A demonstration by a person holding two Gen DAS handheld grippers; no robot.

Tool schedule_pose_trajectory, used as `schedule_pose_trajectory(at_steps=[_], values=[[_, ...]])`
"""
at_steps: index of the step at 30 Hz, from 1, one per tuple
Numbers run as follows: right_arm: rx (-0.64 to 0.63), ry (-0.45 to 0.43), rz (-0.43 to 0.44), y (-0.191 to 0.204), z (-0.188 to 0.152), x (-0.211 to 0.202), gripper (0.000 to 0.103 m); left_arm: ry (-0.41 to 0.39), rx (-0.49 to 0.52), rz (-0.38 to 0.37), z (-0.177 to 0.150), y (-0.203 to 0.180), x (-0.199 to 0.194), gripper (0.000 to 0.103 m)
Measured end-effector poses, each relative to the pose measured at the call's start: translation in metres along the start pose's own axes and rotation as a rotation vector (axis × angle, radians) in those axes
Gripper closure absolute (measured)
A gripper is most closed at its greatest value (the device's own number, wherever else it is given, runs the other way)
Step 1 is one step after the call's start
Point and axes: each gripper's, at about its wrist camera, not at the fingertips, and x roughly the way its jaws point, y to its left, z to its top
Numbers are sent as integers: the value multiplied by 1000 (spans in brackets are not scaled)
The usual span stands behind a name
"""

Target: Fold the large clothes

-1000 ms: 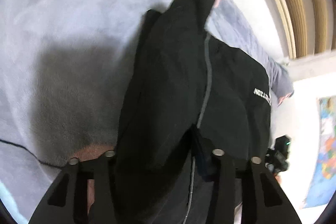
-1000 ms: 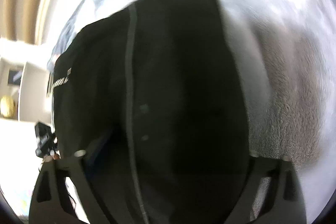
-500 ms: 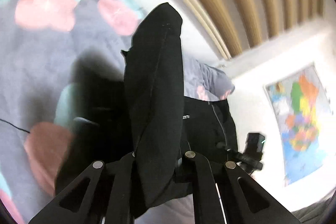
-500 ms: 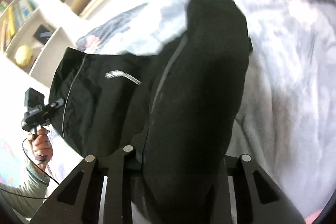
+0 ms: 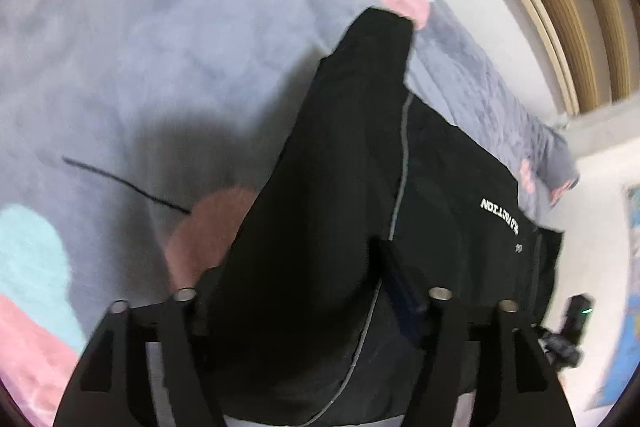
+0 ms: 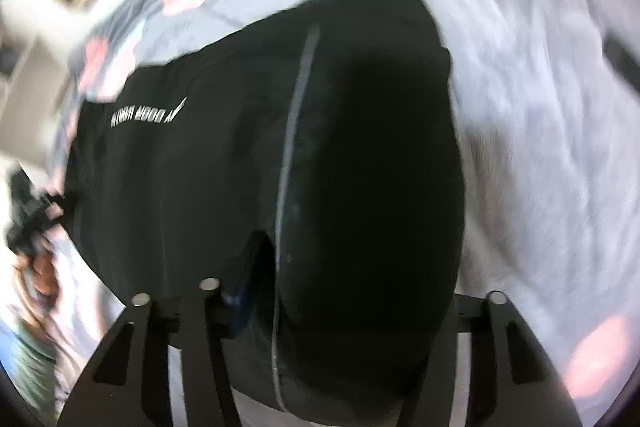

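While both grippers are hanging over the bed, a black jacket [image 5: 440, 195] is lying across the grey blanket [image 5: 160, 67] with pink and teal patches, near the bed's edge.

Left gripper [image 5: 312, 307]: its jaws are opening, standing fairly wide. A thick roll of the black cloth, apparently a sleeve, is running up between them. Whether the pads are still pressing on it I cannot tell; the cloth is hiding the inner faces.

Right gripper [image 6: 348, 307]: its jaws are also opening, at about a middling gap. A bulky dark fold is filling the space between them in the same way, and contact with the pads is likewise not visible.

Condition of the garment: the body is lying fairly flat, with white lettering [image 5: 500, 215] and a grey zip or seam line [image 5: 402, 163] showing. The long dark part is lying over the body towards the blanket's far side, which suggests one sleeve or side is being laid inward.

Judgement on progress: the task is looking early to midway. A first fold is appearing to be set down and released. Remaining work is likely covering the other side and the lengthwise folds into a compact stack.

A second person's hand [image 6: 40, 271], holding a small black device, is showing at the bed's edge in the right view.
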Motion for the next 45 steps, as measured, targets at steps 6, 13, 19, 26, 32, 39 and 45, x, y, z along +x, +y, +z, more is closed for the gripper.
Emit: schedule_pose_trajectory(at_steps=[6, 13, 19, 26, 32, 39, 45], values=[[65, 66, 92, -23, 0, 36, 23, 199, -104, -215, 16, 35, 55, 21], [161, 104, 303, -44, 22, 82, 7, 284, -62, -293, 27, 15, 95, 17], [116, 50, 329, -31, 25, 70, 45, 104, 83, -305, 6, -18, 46, 64], [-12, -45, 318, 22, 15, 11, 67, -19, 196, -396, -47, -66, -49, 66], [-136, -114, 294, 47, 9, -6, 67, -87, 222, -420, -98, -83, -121, 66], [-181, -82, 251, 48, -29, -21, 67, -51, 137, -399, -162, -55, -132, 65], [-102, 59, 185, 35, -70, 25, 67, 92, 3, -274, -206, -10, -65, 60]])
